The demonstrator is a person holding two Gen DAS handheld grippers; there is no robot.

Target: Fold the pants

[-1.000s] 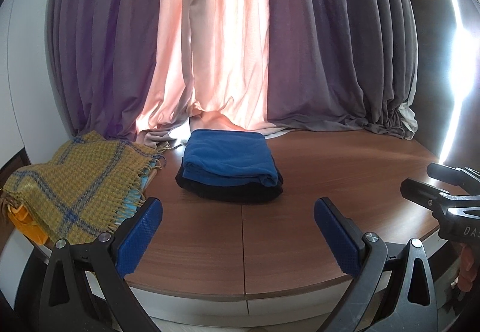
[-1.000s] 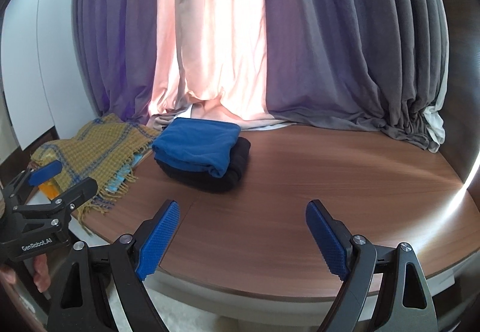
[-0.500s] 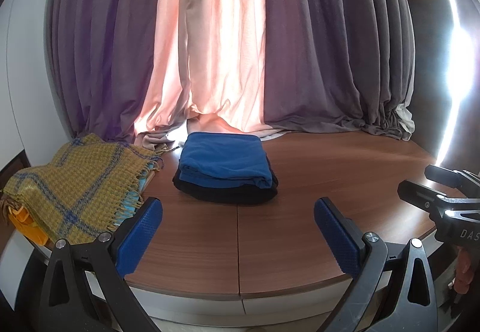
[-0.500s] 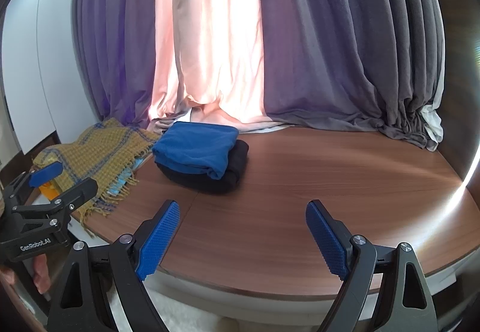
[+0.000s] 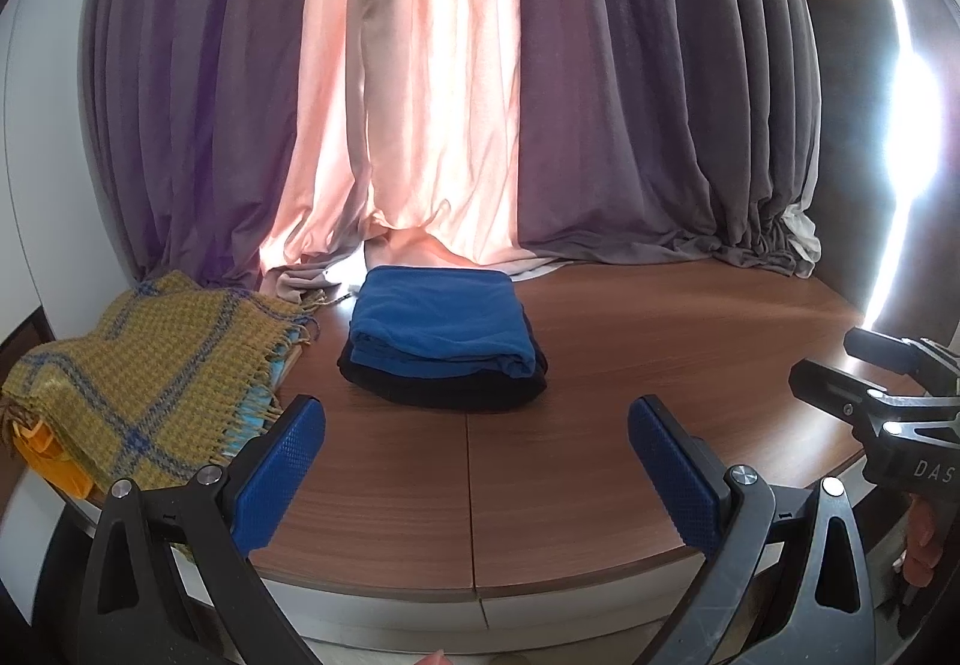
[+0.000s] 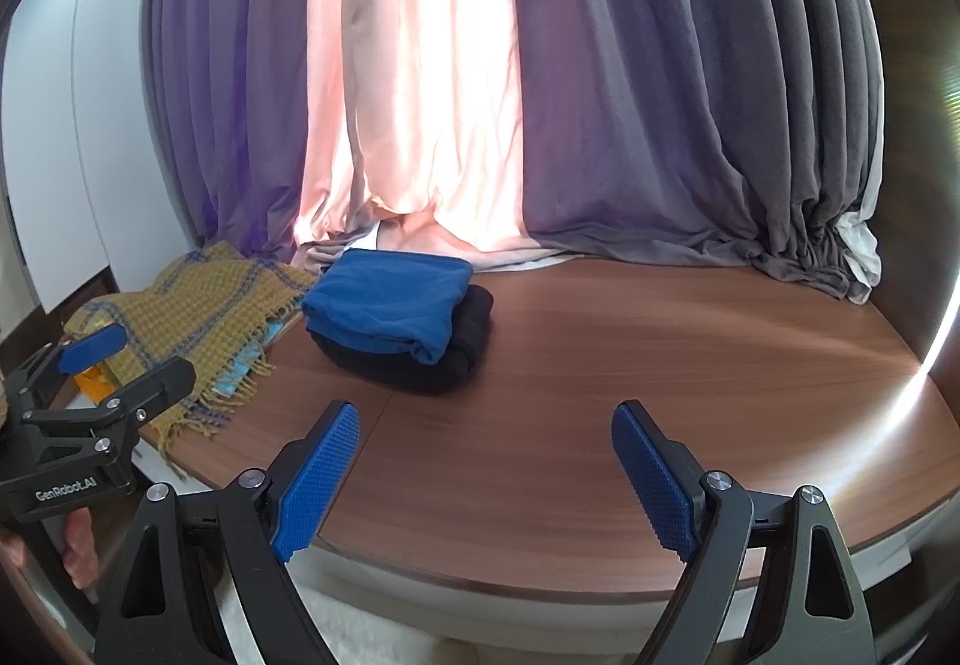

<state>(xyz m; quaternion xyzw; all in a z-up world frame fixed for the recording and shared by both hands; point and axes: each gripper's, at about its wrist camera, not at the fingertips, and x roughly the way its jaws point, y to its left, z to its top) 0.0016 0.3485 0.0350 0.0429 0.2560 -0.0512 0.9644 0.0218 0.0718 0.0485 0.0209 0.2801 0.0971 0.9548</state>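
Folded blue pants [image 5: 441, 320] lie on top of a folded black garment [image 5: 444, 389] on the wooden table [image 5: 600, 425], toward its back left. The stack also shows in the right wrist view: blue pants [image 6: 387, 302] on the black garment [image 6: 420, 365]. My left gripper [image 5: 474, 464] is open and empty, held at the table's front edge, short of the stack. My right gripper [image 6: 483, 476] is open and empty, at the front edge to the right of the stack. Each gripper shows in the other's view, the right one [image 5: 864, 383] and the left one [image 6: 111, 365].
A yellow and blue plaid blanket [image 5: 144, 383] with fringe lies at the table's left end, over something orange [image 5: 42, 452]. Purple and pink curtains [image 5: 450, 95] hang behind and pool on the table's back edge. The wood to the right of the stack is bare.
Both cameras have drifted slightly, so the stack sits a little further left in the views. The grippers stay open and the clothes have not moved.
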